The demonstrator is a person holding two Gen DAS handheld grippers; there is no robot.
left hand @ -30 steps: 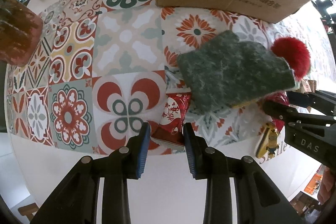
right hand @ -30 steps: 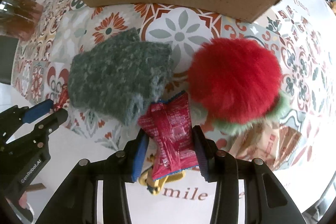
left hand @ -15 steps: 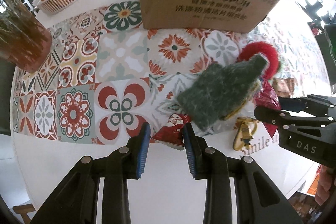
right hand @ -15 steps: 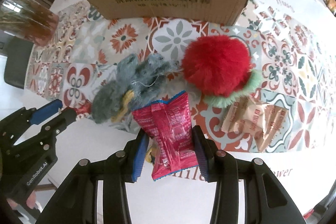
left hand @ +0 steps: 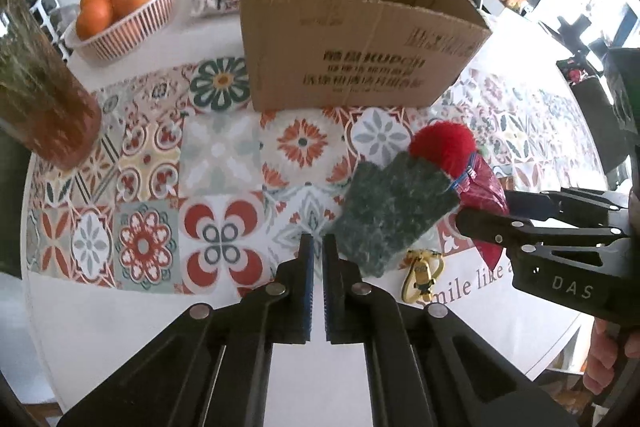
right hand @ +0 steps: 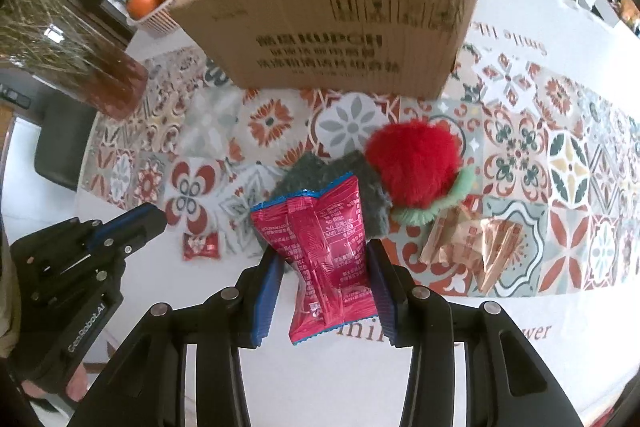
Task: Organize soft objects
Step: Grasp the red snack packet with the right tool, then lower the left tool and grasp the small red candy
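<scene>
My right gripper [right hand: 326, 261] is shut on a pink-red snack packet [right hand: 320, 251] and holds it above the table, in front of the open cardboard box [right hand: 328, 39]. Under and behind the packet lie a grey-green scouring sponge [right hand: 308, 171] and a red fluffy ball with a green fringe [right hand: 412, 163]. My left gripper [left hand: 318, 247] is shut with nothing in it, above the table edge left of the sponge [left hand: 392, 211]. A small red candy packet [right hand: 200, 246] lies on the table near the left gripper's tip [right hand: 152, 219]. The box also shows in the left wrist view [left hand: 352, 39].
A basket of oranges [left hand: 120, 11] stands at the back left. A brown glass vase [left hand: 44, 107] stands at the left. Shiny copper wrappers [right hand: 476, 247] lie right of the red ball. A yellow keyring figure [left hand: 424, 273] lies near the table's front edge.
Both grippers have risen and pulled back from the table. The left jaws have closed with nothing between them; the small red candy packet stays on the table. The right still holds the snack packet.
</scene>
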